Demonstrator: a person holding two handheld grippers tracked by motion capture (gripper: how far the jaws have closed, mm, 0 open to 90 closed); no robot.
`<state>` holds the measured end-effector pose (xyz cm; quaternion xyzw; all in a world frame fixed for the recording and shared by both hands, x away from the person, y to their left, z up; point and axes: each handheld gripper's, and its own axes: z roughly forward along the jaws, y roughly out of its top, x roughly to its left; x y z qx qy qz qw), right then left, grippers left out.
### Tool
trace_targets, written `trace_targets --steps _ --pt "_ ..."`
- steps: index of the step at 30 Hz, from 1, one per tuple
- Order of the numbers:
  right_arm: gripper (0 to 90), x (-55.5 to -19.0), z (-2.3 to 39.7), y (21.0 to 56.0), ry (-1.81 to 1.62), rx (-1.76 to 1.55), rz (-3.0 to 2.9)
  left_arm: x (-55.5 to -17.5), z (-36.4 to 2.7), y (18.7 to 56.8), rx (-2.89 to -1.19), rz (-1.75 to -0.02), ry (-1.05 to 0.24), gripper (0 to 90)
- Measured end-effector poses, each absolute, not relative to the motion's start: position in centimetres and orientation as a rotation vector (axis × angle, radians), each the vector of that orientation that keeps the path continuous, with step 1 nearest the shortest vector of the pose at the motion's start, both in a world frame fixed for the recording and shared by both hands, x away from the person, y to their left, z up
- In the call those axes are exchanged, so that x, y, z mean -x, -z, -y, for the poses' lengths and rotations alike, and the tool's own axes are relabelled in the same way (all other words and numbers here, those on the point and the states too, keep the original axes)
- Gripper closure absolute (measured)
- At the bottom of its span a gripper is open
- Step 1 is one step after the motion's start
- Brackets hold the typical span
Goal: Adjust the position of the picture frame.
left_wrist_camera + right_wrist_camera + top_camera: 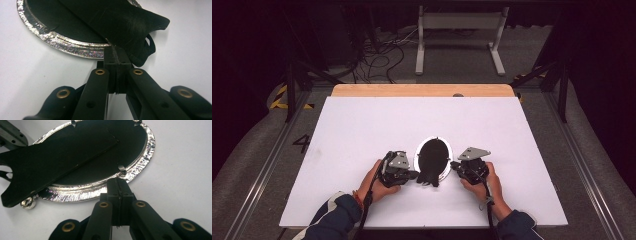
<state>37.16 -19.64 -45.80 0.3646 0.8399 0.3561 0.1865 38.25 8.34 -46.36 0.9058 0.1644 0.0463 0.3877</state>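
Note:
An oval silver picture frame (416, 156) lies face down on the white board, its black back (433, 155) up. A black easel stand (130, 22) slants across the back and juts past the near rim. My left gripper (414, 175) is shut, its tips (116, 50) at the silver rim (62, 42), just under the stand's edge. My right gripper (453, 164) is shut too, its tips (118, 181) touching the rim (147, 147) beside a small bent metal tab (121, 168). Nothing shows between either pair of jaws. A small hanging ring (27, 203) sits at the rim's end.
The white board (362, 130) covers a wooden table whose far edge (422, 90) shows. Metal rails run along both sides. Beyond the table, cables (377, 55) and a white stand (459, 22) are on the floor.

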Motion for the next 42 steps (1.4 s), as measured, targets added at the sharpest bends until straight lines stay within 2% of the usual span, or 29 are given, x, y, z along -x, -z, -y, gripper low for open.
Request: trace_targets --steps 25,34,39,42 --pt "87.7 -37.6 19.8 46.0 -1.008 -1.021 -2.342 -38.4 -8.0 46.4 -2.304 -0.4 -0.153 89.4" --pt "79.4 -37.2 20.4 46.0 -1.02 -0.995 -2.354 -38.1 -8.3 46.3 -2.299 -0.385 -0.185 80.8" --pt "72.8 -37.0 21.3 46.0 -1.069 -1.001 -2.392 -37.5 -9.0 45.8 -2.274 -0.338 -0.229 71.0" --pt "65.7 -36.8 21.6 45.9 -1.057 -0.989 -2.404 -37.3 -9.6 45.4 -2.264 -0.343 -0.254 64.1"
